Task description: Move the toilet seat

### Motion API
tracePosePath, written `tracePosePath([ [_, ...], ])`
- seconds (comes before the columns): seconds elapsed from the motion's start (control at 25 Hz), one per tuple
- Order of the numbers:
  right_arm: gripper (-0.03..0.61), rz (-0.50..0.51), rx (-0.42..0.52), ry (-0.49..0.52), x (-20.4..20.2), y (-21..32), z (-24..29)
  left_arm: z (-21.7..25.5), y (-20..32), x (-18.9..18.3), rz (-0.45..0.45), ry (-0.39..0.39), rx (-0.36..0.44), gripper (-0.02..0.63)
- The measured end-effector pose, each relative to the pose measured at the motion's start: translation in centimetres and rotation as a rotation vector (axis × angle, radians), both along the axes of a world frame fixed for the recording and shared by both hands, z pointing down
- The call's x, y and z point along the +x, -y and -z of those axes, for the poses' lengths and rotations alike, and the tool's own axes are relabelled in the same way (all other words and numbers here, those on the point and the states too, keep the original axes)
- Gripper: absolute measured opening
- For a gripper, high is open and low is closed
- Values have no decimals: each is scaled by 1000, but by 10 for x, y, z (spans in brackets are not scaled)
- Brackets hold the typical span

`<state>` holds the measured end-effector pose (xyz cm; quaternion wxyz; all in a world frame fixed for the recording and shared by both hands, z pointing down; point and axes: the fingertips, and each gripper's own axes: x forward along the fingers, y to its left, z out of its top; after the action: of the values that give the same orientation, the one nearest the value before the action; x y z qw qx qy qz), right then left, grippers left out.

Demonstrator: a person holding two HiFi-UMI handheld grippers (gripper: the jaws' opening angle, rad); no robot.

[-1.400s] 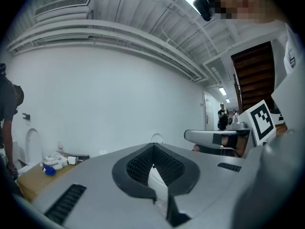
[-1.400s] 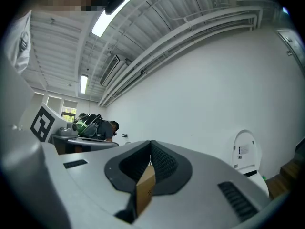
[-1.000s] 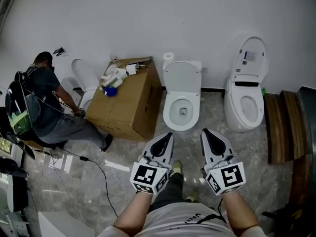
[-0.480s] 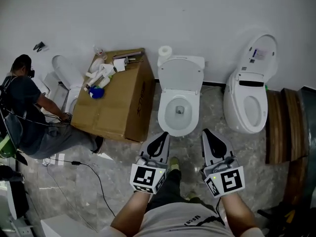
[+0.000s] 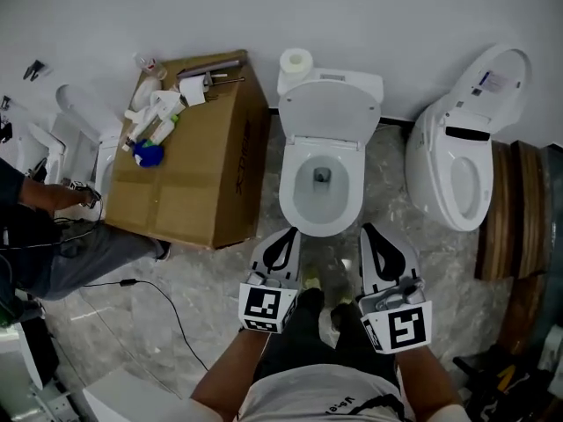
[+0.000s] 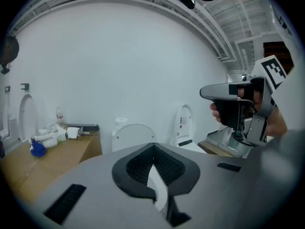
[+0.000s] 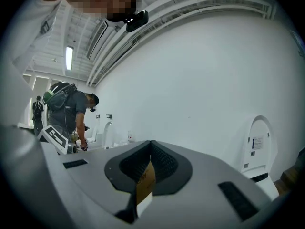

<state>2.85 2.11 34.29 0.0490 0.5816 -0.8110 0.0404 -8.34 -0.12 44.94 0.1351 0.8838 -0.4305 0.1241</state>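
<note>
A white toilet stands against the wall in the head view, its lid raised against the tank and the bowl open. My left gripper and right gripper hover side by side just in front of the bowl's front rim, touching nothing. Both are shut with nothing held. In the left gripper view the shut jaws point at the raised lid, with the right gripper at the right. The right gripper view shows shut jaws facing the wall.
A cardboard box with bottles and clutter stands left of the toilet. A second toilet with its lid up is at the right, beside wooden planks. A person crouches at far left, with a cable on the floor.
The view has moved forward toward the toilet, which now lies right before both grippers. The crouching person has slid toward the left edge. Both grippers stay shut.
</note>
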Motion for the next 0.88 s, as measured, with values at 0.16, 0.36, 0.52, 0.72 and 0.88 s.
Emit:
tracePosePath([
  [0.16,17,5,-14,7,-6,32,-40,-69,21,-7,49,60,-57,9],
  [0.36,17,21,-44,39,-10,64,-104,-165,38,-13,126,110,-114,11],
  [0.52,17,74,-58,13,-11,88,-167,-249,53,-17,176,142,-169,32],
  [0.72,17,103,-89,7,-12,100,-240,-345,57,-22,237,126,-277,69],
  [0.88,17,125,-121,11,-23,104,-293,-415,56,-36,328,63,-390,78],
])
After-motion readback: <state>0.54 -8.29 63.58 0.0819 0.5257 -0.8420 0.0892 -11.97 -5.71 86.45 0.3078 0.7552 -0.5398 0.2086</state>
